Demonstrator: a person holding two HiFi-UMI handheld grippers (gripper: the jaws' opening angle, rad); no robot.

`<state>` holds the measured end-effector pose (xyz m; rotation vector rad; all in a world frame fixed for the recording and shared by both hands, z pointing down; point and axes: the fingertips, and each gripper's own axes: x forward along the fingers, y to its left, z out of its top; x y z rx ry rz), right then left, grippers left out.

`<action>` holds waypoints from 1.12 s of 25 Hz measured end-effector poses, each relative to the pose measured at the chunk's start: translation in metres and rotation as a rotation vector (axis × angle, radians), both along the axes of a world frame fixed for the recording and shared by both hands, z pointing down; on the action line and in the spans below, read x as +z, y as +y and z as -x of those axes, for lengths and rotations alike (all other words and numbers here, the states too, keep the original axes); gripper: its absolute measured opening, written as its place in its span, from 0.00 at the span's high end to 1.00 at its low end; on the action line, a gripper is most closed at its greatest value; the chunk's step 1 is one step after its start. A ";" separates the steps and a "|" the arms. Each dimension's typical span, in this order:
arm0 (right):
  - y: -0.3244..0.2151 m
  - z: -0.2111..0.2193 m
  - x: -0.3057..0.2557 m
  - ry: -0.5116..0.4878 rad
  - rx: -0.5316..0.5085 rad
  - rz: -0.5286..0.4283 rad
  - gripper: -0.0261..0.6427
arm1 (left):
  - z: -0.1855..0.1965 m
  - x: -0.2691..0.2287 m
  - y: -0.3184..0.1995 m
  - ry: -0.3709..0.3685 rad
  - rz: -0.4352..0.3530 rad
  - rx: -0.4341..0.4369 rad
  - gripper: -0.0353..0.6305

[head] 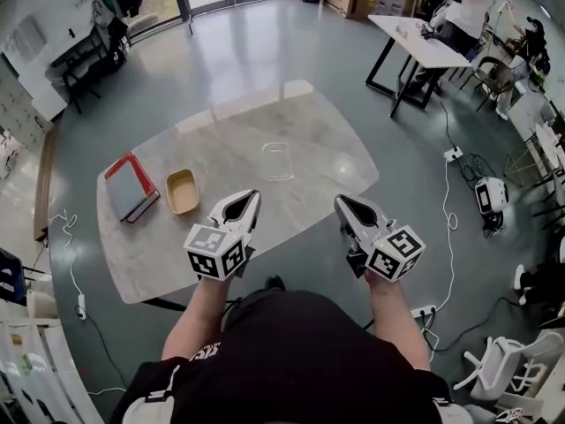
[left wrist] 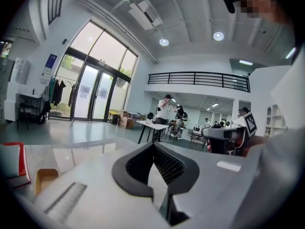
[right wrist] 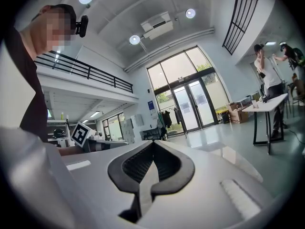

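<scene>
Tabletop (head: 311,135) below closed, empty left tongs (head: 255,193), right tongs (head: 339,200)

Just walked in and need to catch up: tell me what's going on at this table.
A person holds a gripper in each hand above the near side of a marble table. The left gripper and the right gripper are both shut, with nothing between the jaws, and they touch nothing. Ahead of them sits a clear container. A tan tray and a red-edged board lie off to the left.
</scene>
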<state>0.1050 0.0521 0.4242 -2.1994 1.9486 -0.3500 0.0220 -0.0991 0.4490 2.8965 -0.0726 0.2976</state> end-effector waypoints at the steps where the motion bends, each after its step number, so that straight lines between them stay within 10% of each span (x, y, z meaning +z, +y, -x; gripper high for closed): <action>1: -0.008 -0.003 0.000 0.002 0.003 0.002 0.94 | -0.003 0.001 -0.007 0.000 0.002 0.004 0.94; 15: -0.070 -0.056 0.022 -0.033 -0.041 0.066 0.94 | -0.064 0.020 -0.055 -0.032 0.044 0.001 0.94; 28: -0.092 -0.169 0.021 -0.056 -0.228 0.061 0.94 | -0.150 0.010 -0.055 -0.047 0.035 -0.175 0.94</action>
